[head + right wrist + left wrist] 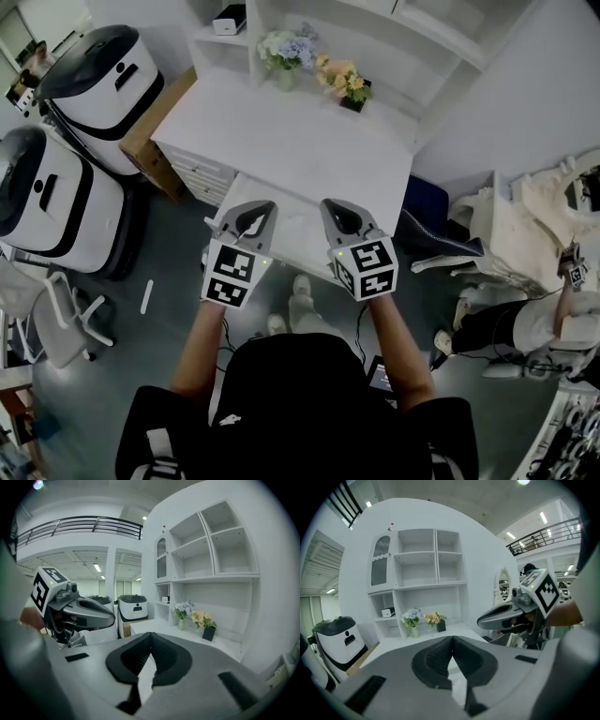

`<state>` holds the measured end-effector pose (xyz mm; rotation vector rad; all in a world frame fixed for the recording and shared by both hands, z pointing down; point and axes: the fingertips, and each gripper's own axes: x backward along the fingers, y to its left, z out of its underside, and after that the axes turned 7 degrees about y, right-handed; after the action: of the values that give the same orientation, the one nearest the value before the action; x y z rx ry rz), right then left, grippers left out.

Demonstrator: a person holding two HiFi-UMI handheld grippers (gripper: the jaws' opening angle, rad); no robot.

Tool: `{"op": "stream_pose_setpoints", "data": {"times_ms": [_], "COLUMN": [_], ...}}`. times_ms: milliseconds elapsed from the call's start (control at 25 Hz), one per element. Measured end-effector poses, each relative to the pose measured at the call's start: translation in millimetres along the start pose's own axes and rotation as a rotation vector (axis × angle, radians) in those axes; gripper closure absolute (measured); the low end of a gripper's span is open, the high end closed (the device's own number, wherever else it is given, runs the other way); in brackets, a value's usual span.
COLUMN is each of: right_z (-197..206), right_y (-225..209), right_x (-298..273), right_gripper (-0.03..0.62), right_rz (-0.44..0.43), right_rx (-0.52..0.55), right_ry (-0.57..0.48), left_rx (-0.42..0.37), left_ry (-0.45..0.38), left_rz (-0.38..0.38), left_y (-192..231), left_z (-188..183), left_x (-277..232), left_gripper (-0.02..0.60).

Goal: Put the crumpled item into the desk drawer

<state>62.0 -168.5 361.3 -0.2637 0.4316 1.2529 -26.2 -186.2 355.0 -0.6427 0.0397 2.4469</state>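
Surface: smooth white rectangular desk top [281,141] backed by open white shelving [417,581], far | Tools: grey left gripper [258,210], right gripper [335,208] held closed, empty.

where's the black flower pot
In the head view, the black pot sits at the back of the white desk, just right of the pale flower vase.

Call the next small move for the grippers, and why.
Probably lower them toward the desk and look for the crumpled item first. The left gripper and right gripper are both shut and empty, and no crumpled item shows in any view.
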Motion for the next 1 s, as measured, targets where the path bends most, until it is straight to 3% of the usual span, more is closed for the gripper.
{"op": "stream_pose_setpoints", "data": {"times_ms": [480,1000], "right_z": [-21.1,-30.6], "right_y": [28.9,28.4], "right_x": [24.3,50.3], "right_gripper": [0.599,0.599], "right_rz": [0.004,-0.018], "right_rx": [0.028,0.042], "right_ry": [-0.070,-0.118], "left_rx": [0.003,0.006], "left_ry": [-0.093,-0.135], "left_rz": [-0.069,-0.108], "left_y": [4.9,-13.8], "left_z": [-14.9,-35.3], "left_x": [53.0,63.9], "left_gripper": [0.574,0.574]}}
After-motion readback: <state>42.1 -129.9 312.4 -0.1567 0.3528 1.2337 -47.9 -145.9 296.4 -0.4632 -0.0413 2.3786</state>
